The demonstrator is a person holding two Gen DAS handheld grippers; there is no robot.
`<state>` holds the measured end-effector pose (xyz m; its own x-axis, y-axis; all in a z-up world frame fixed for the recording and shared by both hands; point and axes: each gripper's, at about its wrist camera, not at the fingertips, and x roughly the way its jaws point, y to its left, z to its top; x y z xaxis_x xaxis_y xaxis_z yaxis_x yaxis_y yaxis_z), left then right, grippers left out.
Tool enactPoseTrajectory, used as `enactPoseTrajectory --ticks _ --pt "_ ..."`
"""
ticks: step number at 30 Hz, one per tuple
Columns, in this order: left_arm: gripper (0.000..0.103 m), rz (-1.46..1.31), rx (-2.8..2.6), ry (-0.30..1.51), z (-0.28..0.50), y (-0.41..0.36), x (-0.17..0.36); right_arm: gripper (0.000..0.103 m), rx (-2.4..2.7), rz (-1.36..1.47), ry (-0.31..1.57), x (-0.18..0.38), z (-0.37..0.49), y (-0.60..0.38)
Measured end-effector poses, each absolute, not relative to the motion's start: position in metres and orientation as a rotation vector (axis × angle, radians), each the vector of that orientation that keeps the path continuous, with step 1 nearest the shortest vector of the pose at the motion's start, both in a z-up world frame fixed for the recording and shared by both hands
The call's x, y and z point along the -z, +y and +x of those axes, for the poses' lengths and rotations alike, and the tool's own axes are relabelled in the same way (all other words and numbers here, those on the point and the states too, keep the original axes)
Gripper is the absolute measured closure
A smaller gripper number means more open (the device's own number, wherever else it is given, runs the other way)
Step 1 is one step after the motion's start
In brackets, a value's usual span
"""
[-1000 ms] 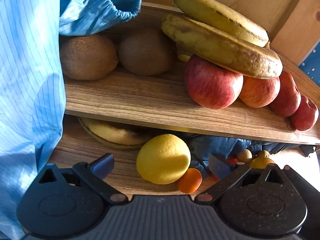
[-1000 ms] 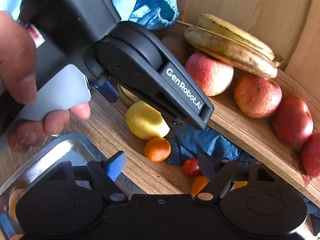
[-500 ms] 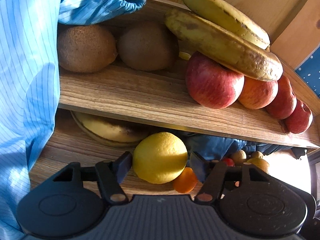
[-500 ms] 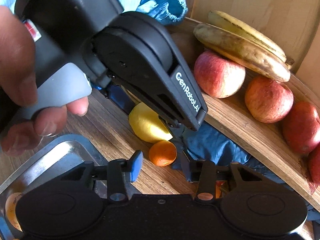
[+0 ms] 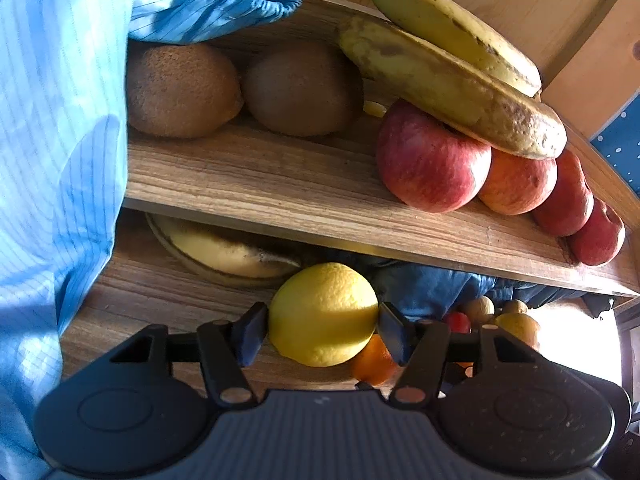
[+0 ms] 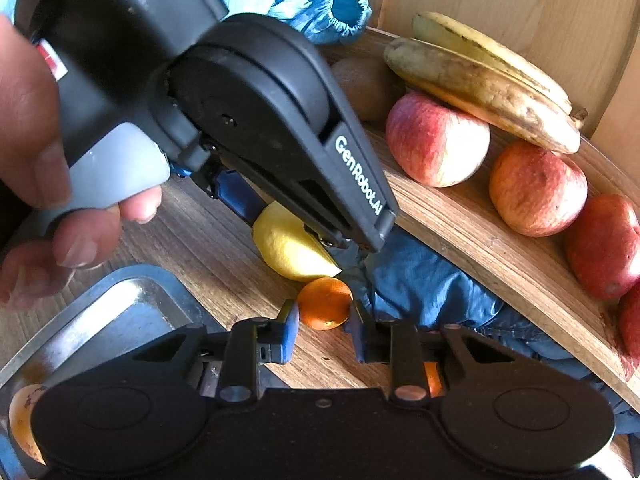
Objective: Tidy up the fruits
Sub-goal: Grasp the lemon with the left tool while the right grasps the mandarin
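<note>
A yellow lemon [image 5: 324,314] sits on the lower wooden board [image 5: 160,292], and my left gripper [image 5: 320,334] is shut on it, a blue pad pressing each side. Under the lemon's right edge lies a small orange [image 5: 374,360]. In the right wrist view this small orange [image 6: 325,302] fills the narrow gap between the fingertips of my right gripper [image 6: 324,332], which touch its sides. The lemon [image 6: 288,248] shows just behind it, partly hidden by the left gripper's black housing [image 6: 260,120], which a hand [image 6: 32,152] holds.
The upper shelf [image 5: 300,192] holds two kiwis [image 5: 182,88], two bananas [image 5: 452,80] and several red apples [image 5: 432,160]. A banana [image 5: 224,248] and blue cloth [image 6: 420,280] lie under the shelf. A metal tray [image 6: 120,312] sits lower left. A blue sleeve [image 5: 60,140] hangs left.
Both grippers went from wide open to closed: the left moved in and closed on the lemon, the right moved forward and closed around the small orange.
</note>
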<state>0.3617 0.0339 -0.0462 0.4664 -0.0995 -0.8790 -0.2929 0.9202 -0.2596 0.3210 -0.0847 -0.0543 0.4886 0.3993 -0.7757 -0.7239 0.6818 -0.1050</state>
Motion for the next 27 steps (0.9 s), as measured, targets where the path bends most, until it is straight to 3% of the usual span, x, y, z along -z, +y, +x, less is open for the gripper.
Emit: enactPoseTrajectory --ticks 12,17,27 --pt "0.039 -0.408 -0.139 1.089 0.343 0.034 0.045 0.076 -0.702 -0.472 0.792 0.053 0.311 -0.086" --pt "0.039 -0.414 -0.148 1.092 0.339 0.032 0.046 0.070 -0.690 -0.475 0.789 0.055 0.315 -0.083" --pt "0.039 -0.428 -0.166 1.095 0.337 0.038 0.046 0.069 -0.722 -0.493 0.791 0.062 0.324 -0.076"
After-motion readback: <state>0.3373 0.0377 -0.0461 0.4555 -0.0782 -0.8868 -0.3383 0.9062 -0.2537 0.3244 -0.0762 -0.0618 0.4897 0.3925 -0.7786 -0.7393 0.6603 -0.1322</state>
